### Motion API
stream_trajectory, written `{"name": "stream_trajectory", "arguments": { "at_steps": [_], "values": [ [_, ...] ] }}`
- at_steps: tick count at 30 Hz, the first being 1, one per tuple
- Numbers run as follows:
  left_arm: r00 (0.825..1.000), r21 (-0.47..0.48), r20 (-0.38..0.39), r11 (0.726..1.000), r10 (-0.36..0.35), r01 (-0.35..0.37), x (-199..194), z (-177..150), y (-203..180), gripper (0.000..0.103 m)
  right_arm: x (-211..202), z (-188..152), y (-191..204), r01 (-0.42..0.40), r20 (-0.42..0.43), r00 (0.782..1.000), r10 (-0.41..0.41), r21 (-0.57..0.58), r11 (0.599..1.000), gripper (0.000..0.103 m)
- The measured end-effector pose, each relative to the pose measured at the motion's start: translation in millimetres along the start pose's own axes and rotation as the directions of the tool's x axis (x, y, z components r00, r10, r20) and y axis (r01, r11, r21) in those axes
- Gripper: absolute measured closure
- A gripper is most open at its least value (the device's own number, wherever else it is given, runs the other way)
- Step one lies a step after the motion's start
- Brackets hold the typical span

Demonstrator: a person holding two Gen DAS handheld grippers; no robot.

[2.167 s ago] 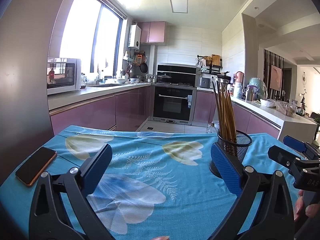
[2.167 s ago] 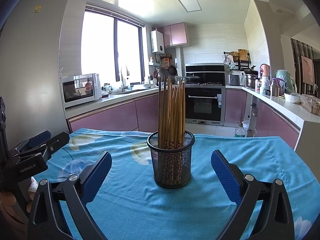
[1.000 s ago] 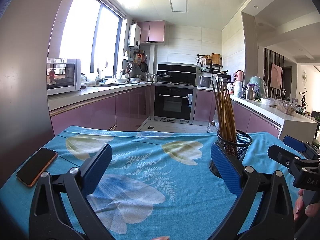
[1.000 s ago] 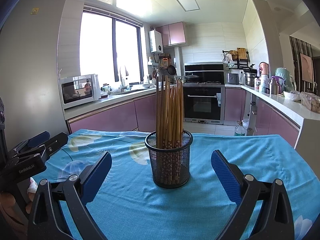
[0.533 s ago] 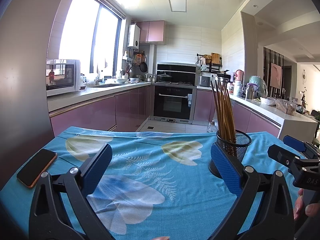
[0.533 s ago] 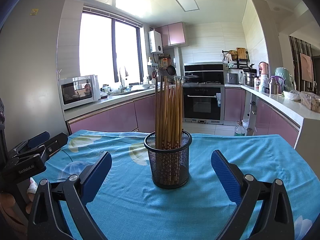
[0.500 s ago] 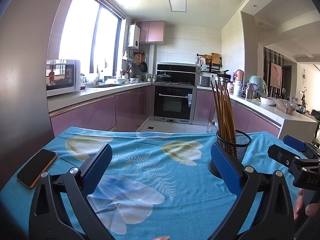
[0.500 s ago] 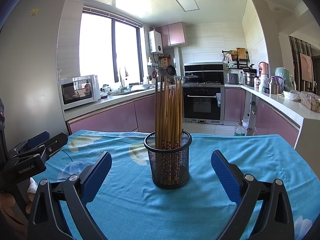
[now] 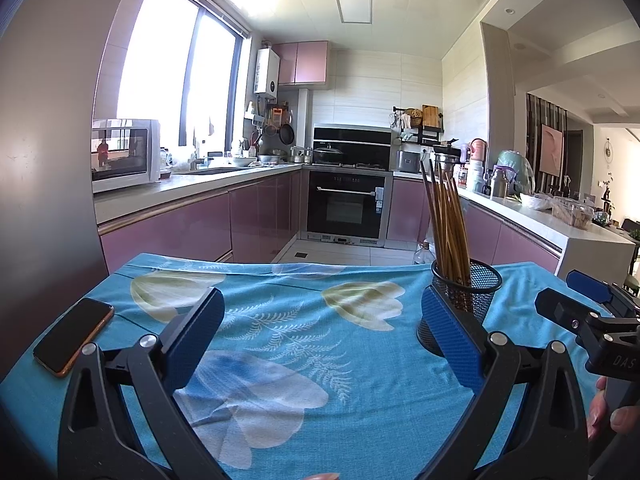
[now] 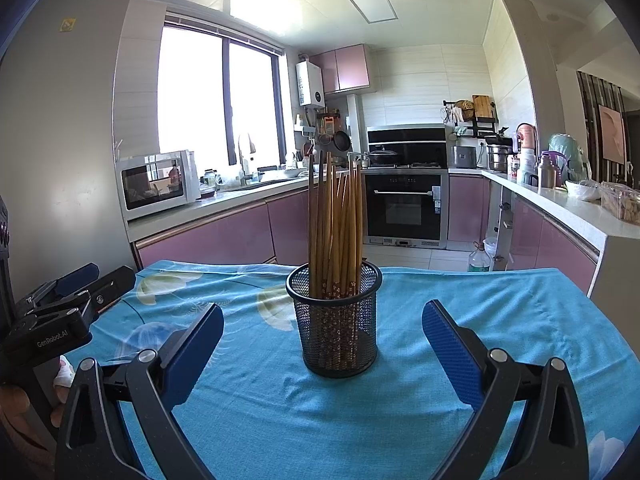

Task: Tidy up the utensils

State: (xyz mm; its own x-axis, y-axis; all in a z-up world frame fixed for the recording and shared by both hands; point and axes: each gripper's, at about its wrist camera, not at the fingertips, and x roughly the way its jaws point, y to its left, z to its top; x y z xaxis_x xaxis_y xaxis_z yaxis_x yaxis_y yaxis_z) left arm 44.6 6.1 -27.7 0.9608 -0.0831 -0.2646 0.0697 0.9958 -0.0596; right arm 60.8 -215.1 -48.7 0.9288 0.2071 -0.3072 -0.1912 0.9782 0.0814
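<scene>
At the bottom of the right wrist view the right tool [image 10: 322, 334] stands wide open with nothing between its blue pads, aimed straight at the holder [image 10: 335, 320], a black mesh cup at the frame's middle on the blue cloth of the table [image 10: 500, 312]. The chopsticks [image 10: 335, 224] stand upright in it, bunched together, their tops fanning a little. The left tool [image 9: 320, 336], at the bottom of the left wrist view, is just as wide open and empty, pointed at bare cloth; the holder sits past its right pad. A phone [image 9: 74, 336] lies at the lower left of that view, well apart from the holder. All the chopsticks seen are already in the cup, so sorting looks finished or not yet begun. A next move would likely bring the right tool forward to the holder or chopstick tops, closing gently without tipping it.
</scene>
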Motion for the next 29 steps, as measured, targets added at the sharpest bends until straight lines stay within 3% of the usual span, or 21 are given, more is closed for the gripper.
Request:
{"name": "stream_trajectory", "arguments": {
  "at_steps": [23, 26, 29],
  "values": [
    [1.0, 0.013, -0.024, 1.0, 0.017, -0.017, 3.7, -2.0, -4.0, 0.006, 4.7, -0.8, -4.1, 0.004, -0.032, 0.999, -0.004, 0.015, 1.0, 0.007],
    [0.997, 0.006, -0.078, 1.0, 0.027, -0.027, 13.9, -3.1, 2.2, 0.006, 16.3, -1.6, -17.4, 0.052, -0.103, 0.993, -0.053, -0.01, 0.999, 0.007],
    [0.99, -0.001, -0.133, 0.999, 0.048, -0.048, 26.1, -5.4, 12.7, 0.006, 45.9, -9.3, -51.2, 0.156, -0.274, 0.949, -0.157, -0.026, 0.987, 0.007]
  ]
}}
